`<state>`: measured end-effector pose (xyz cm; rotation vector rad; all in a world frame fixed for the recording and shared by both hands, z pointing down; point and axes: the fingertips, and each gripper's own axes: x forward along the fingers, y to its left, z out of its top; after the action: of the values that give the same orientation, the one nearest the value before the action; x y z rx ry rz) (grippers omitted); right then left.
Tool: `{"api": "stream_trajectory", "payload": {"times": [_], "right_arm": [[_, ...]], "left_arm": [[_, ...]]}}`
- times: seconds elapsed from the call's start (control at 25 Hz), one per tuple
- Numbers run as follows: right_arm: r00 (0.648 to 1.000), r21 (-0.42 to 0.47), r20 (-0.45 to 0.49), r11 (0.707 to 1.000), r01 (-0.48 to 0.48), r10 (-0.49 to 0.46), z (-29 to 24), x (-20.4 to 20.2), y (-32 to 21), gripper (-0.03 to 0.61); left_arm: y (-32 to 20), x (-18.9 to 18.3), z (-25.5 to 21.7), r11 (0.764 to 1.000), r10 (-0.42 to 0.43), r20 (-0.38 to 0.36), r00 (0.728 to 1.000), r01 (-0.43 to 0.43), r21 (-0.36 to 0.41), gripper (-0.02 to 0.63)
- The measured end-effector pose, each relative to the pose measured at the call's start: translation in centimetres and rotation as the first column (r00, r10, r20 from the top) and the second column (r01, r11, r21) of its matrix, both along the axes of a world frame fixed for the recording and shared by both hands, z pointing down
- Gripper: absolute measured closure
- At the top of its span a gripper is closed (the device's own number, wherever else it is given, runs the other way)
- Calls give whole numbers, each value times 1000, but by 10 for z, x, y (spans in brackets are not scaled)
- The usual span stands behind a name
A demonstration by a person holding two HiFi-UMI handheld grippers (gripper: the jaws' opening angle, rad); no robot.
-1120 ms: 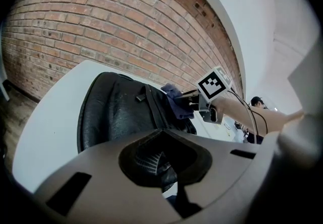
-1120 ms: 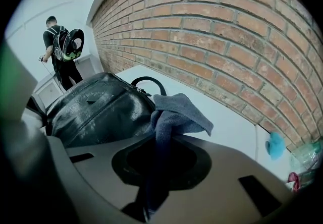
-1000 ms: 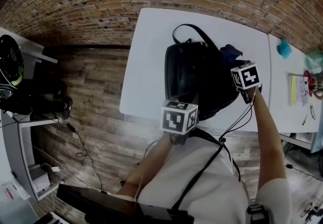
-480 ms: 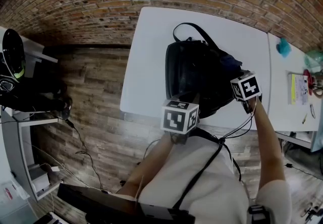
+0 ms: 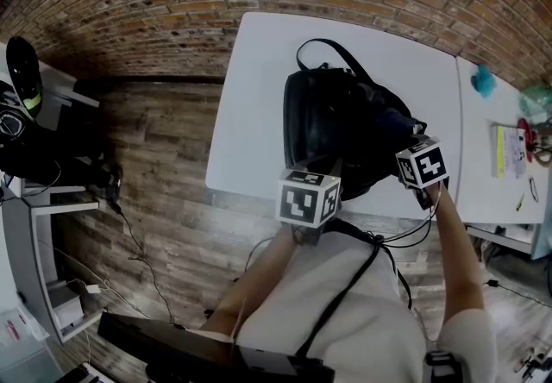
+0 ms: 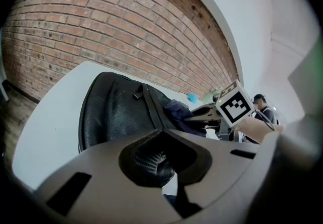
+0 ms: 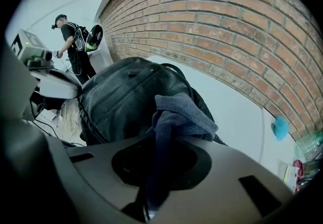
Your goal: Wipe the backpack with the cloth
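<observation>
pinching a dark blue cloth (image 7: 179, 112) in closed jaws, the right gripper (image 5: 420, 161) holds it against the black backpack (image 5: 332, 127), right side, on the white table (image 5: 254, 97). left gripper (image 5: 307, 193) is clamped on the backpack's near edge, black mesh between its jaws. from overhead the marker cubes hide both tips.

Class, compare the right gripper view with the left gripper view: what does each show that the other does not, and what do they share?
Only the right gripper view: the cloth running down into the right gripper's shut jaws, and a grey machine at far left. Only the left gripper view: the right gripper's marker cube, the hand holding it, and the left gripper closed on the backpack's near edge. Both: the black backpack on the white table, the brick wall and a small teal object.
</observation>
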<state>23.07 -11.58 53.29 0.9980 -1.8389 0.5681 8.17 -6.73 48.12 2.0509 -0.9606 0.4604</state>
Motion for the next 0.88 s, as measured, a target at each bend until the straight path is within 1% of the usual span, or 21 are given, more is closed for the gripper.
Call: {"api": "stream_trajectory", "payload": {"times": [0.32, 0.6, 0.88], "right_arm": [[1000, -6, 12, 1000, 23, -23, -6, -7, 21, 531], [1000, -4, 6, 1000, 19, -19, -10, -9, 38, 531], [1000, -25, 12, 999, 29, -29, -13, -10, 56, 531]], "left_arm": [[2, 4, 0, 1000, 13, -3, 1000, -13, 5, 611], [2, 7, -1, 1000, 25, -4, 1000, -25, 6, 610], [2, 9, -1, 1000, 30, -5, 1000, -30, 5, 611]]}}
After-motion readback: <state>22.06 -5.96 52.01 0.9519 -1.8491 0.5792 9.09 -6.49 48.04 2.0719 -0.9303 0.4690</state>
